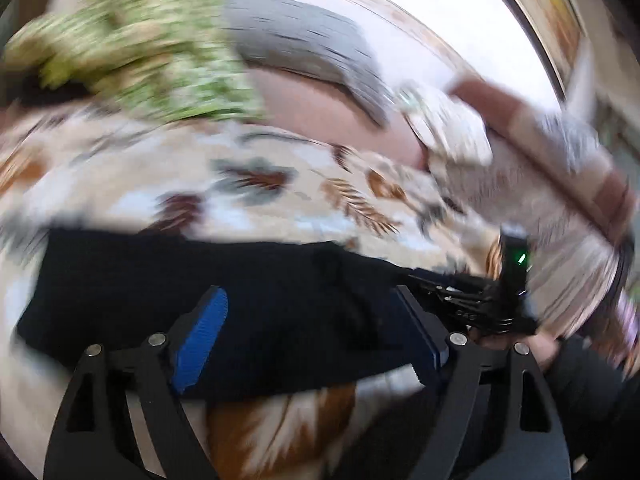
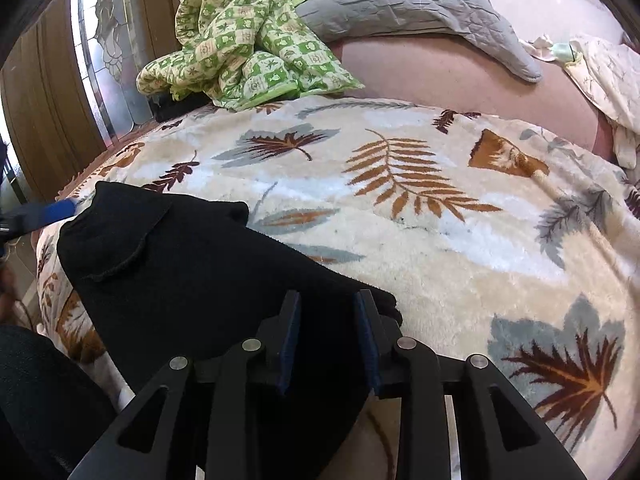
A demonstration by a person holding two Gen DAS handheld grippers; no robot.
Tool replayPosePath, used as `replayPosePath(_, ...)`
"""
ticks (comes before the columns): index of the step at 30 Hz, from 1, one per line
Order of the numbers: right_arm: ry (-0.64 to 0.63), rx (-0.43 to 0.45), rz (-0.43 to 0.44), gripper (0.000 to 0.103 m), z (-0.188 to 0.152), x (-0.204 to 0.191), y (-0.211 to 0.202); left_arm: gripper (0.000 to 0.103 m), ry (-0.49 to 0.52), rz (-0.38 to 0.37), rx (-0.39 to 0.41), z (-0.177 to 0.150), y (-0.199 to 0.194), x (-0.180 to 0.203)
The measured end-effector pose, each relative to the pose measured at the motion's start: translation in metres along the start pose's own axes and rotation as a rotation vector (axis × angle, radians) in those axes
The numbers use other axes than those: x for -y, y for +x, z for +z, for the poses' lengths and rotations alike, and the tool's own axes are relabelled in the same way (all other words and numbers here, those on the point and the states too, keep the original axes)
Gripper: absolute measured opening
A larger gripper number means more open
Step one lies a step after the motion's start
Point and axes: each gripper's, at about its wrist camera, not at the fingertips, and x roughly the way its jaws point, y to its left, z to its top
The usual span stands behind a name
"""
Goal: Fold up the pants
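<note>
right gripper jaws narrow over near pants edge, grip uncertain; left gripper wide; pants partly folded on blanket, folds remain.

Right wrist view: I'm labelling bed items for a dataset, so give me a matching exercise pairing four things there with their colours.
Things:
1. pants
2. crumpled quilt
3. pillow
4. blanket

Colours:
A. grey
B. cream with brown and grey leaves
C. black
D. green and cream checks

Pairs: 1-C, 2-D, 3-A, 4-B
</note>
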Motion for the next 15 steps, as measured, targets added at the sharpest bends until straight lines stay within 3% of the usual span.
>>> replayPosePath(2,-0.006,0.003,-0.007,0.030,-0.001,-0.001,0.000,0.083,-0.173,-0.008,0.039,-0.009,-0.026,-0.030)
replayPosePath(4,-0.010,0.006,-0.014,0.030,-0.001,-0.002,0.000,0.083,-0.423,-0.011,0.091,-0.023,-0.047,-0.068)
replayPosePath(6,-0.014,0.008,-0.020,0.030,-0.001,-0.003,-0.001,0.083,-0.636,-0.025,0.141,-0.039,-0.053,-0.096)
replayPosePath(9,-0.018,0.012,-0.026,0.031,-0.002,-0.004,-0.001,0.083,-0.872,-0.094,0.189,-0.056,-0.039,-0.127)
replayPosePath(12,-0.016,0.013,-0.025,0.031,-0.002,-0.003,-0.001,0.083,-0.986,-0.104,0.194,-0.062,-0.022,-0.144)
replayPosePath(15,-0.017,0.012,-0.025,0.032,-0.002,-0.003,-0.001,0.088,-0.977,-0.087,0.241,-0.054,-0.020,-0.143)
